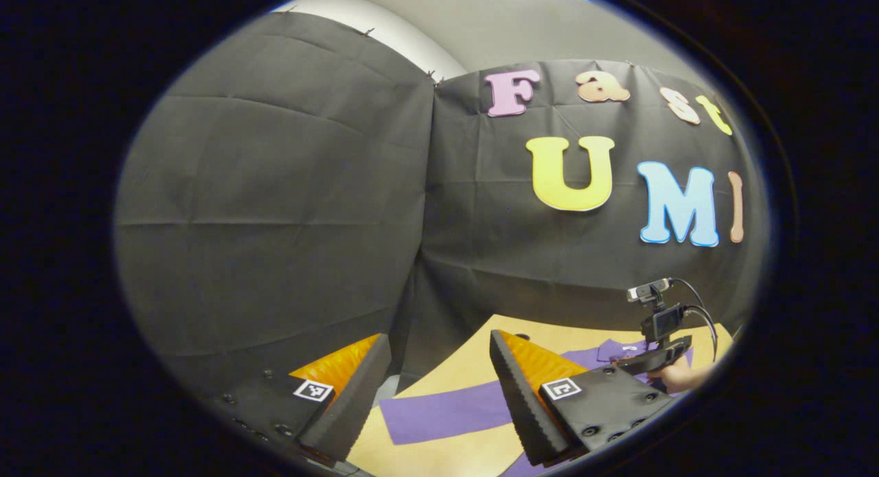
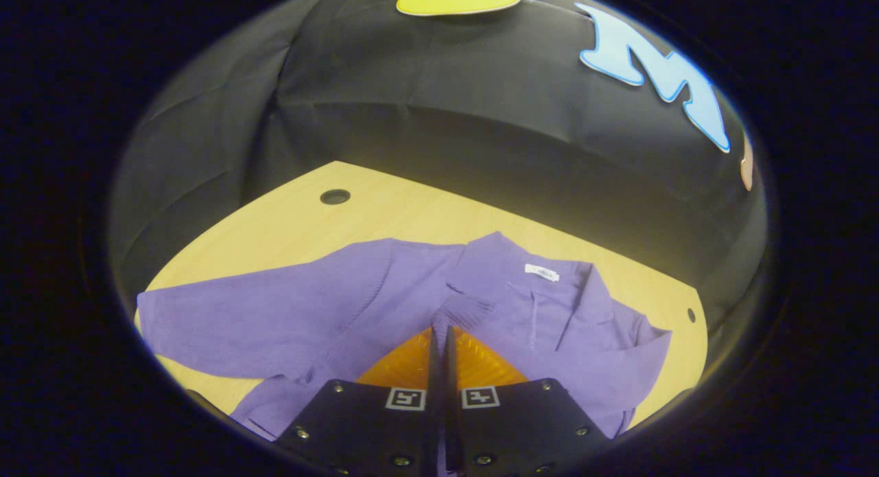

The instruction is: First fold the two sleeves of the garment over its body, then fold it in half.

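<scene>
Booth wall (image 1: pixel 275 209): black cloth is seen behind the work area in both views, meeting the far edge of the table.

Table (image 2: pixel 384 209): a light wooden top is shown, with a round cable hole (image 2: pixel 335 196) near its far left corner in the right gripper view and a smaller hole (image 2: pixel 691 315) near its right edge.

Garment (image 2: pixel 343 305): a purple collared shirt is laid flat on the table, collar toward the wall, a white label (image 2: pixel 542 272) visible inside the neck. One sleeve (image 2: pixel 226 326) is spread out to the left across the table; the other side is gathered over the body at right. In the left gripper view the spread sleeve (image 1: pixel 446 412) is seen as a purple band lying on the wood.

Right gripper (image 2: pixel 443 340): the jaws are brought together, and a fold of purple fabric near the placket is pinched between them. In the left gripper view this tool (image 1: pixel 656 357) is seen farther off, held by a hand (image 1: pixel 680 375) above the garment.

Left gripper (image 1: pixel 439 388): the jaws are held wide apart with nothing between them, raised above the table's near edge and clear of the sleeve.
</scene>
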`<state>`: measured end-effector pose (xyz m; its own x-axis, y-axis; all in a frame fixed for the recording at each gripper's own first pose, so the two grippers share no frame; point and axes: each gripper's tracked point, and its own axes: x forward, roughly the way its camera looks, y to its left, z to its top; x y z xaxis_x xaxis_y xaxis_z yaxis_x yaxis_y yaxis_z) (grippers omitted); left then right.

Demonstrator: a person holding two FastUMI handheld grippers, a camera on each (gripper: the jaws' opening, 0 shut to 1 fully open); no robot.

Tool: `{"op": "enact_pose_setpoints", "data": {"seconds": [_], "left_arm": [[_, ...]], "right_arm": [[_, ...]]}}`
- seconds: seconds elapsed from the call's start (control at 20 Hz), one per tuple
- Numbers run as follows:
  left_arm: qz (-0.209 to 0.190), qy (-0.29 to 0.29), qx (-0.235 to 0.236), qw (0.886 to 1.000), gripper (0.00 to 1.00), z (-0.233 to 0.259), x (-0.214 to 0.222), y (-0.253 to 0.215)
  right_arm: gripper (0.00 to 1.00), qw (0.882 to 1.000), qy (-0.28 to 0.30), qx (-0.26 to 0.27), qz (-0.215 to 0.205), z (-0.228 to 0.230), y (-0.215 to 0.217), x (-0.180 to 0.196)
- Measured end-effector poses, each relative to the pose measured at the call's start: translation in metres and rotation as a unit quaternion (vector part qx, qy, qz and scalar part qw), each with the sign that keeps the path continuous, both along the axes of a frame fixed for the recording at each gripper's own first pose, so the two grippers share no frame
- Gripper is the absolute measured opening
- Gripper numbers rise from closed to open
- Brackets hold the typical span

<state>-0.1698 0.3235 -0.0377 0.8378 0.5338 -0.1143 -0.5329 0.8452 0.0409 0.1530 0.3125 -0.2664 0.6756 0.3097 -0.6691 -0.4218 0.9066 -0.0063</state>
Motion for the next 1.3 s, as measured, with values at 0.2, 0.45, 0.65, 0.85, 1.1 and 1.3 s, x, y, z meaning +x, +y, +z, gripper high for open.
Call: {"op": "enact_pose_setpoints", "data": {"seconds": [0.2,0.45,0.65,0.85,1.1,1.3], "left_arm": [[-0.002,0.0,-0.002,1.0,0.92,-0.002,-0.002,-0.001],[-0.008,-0.001,-0.005,1.0,0.92,-0.002,-0.004,-0.002],[-0.008,0.0,-0.01,1.0,0.92,-0.005,-0.004,-0.003],[-0.003,0.004,-0.018,1.0,0.92,-0.014,-0.004,-0.001],[0.012,0.021,-0.03,0.999,0.92,-0.048,-0.003,0.017],[0.029,0.034,-0.046,0.998,0.93,-0.077,0.001,0.038]], "right_arm": [[0.08,1.0,0.012,0.01,0.006,-0.004,0.002,-0.002],[0.32,0.999,0.01,0.04,0.024,0.004,0.016,-0.005],[0.67,0.998,-0.002,0.05,0.037,0.017,0.022,-0.011],[0.95,0.997,-0.03,0.066,0.034,0.046,0.022,-0.02],[0.96,0.991,-0.097,0.091,0.023,0.112,0.012,-0.034],[0.95,0.984,-0.145,0.107,0.012,0.161,-0.002,-0.048]]}}
